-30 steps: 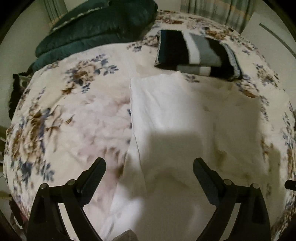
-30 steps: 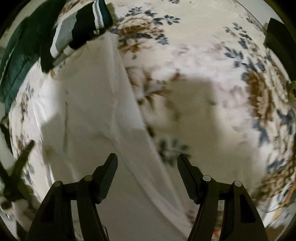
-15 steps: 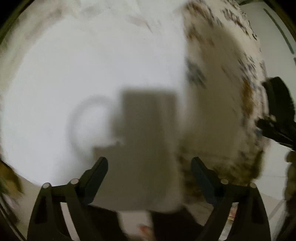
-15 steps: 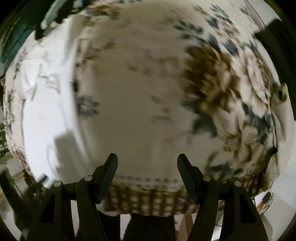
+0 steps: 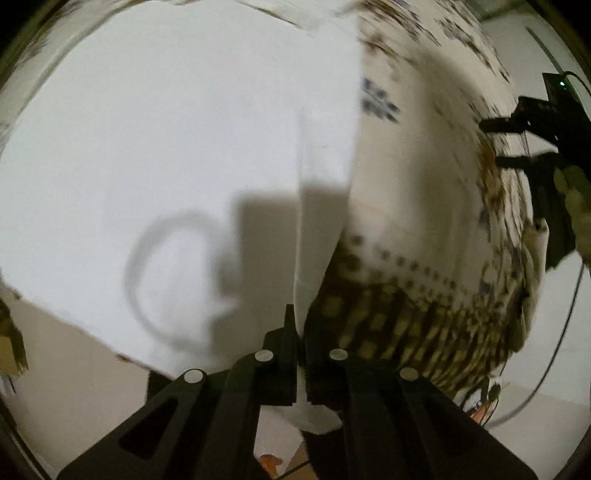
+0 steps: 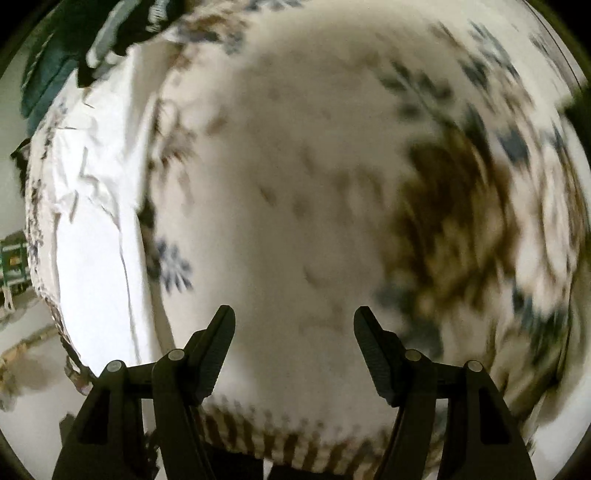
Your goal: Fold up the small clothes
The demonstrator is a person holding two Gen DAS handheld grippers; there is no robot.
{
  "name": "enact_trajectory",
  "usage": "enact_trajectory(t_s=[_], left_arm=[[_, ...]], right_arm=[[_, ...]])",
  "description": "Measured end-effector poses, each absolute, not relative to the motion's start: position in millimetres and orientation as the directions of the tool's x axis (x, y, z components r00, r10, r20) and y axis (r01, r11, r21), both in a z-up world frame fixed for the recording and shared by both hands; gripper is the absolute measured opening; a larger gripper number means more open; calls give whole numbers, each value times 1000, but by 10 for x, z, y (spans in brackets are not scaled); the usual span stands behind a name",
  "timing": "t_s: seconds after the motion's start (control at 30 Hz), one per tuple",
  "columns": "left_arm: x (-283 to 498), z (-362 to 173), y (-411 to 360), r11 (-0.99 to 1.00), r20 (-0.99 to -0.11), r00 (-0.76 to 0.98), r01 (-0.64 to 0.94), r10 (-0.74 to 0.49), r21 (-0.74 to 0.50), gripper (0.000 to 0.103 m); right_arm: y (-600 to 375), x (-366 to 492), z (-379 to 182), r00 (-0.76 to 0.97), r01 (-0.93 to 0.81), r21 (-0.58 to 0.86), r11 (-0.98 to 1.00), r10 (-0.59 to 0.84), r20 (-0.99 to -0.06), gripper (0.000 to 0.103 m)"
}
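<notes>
A white garment [image 5: 166,147] lies spread on the floral bed cover [image 5: 424,166] and fills the left of the left wrist view. My left gripper [image 5: 301,332] is shut on the garment's near edge at the bed's front edge; a strip of white cloth runs up from between the fingers. In the right wrist view the same garment [image 6: 96,229] lies at the left, wrinkled. My right gripper [image 6: 294,339] is open and empty over the bare floral cover [image 6: 332,184], to the right of the garment. The right gripper also shows at the right edge of the left wrist view [image 5: 524,125].
A folded dark striped garment [image 6: 122,33] and a dark green blanket [image 6: 48,66] lie at the far end of the bed. The cover's checked border [image 5: 388,325] hangs over the bed's front edge, with floor and cables [image 5: 554,332] below.
My left gripper has come down to the bed's front edge and shut on the white garment's edge. My right gripper has moved right, off the garment, over the bare cover, still open.
</notes>
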State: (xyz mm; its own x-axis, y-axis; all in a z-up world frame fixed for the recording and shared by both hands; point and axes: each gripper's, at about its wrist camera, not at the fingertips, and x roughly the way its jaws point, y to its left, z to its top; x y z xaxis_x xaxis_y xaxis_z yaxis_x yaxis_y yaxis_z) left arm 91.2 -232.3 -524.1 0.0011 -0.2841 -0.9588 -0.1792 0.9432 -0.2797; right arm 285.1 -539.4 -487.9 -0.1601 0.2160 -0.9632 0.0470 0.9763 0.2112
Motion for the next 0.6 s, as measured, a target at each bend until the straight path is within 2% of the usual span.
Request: enact_trajectory(t_s=[0.2,0.37,0.47,0.6], left_arm=[[878,-5334,-1855,934,-972,34,-272,-233,-234,1],[876,-5261,-1640,911,-969,73,-332,-236,-246,1],[852,-5156,-1567,904,-965,98,-339,-242,-261,1],[855,-5003,-1478,894,-957,125,-344,-261,-288,1]], right_arm=[[-4980,3641,-4940,-116,-41,327,944,321,-940,69],[-4659,4319,-5089,-72,24,493,869,494,-867,68],[-4543,4677,-5203,-61,82,549,832,554,-831,57],[-4453,4976,-5398,-81,156,583,797,599,-797,57]])
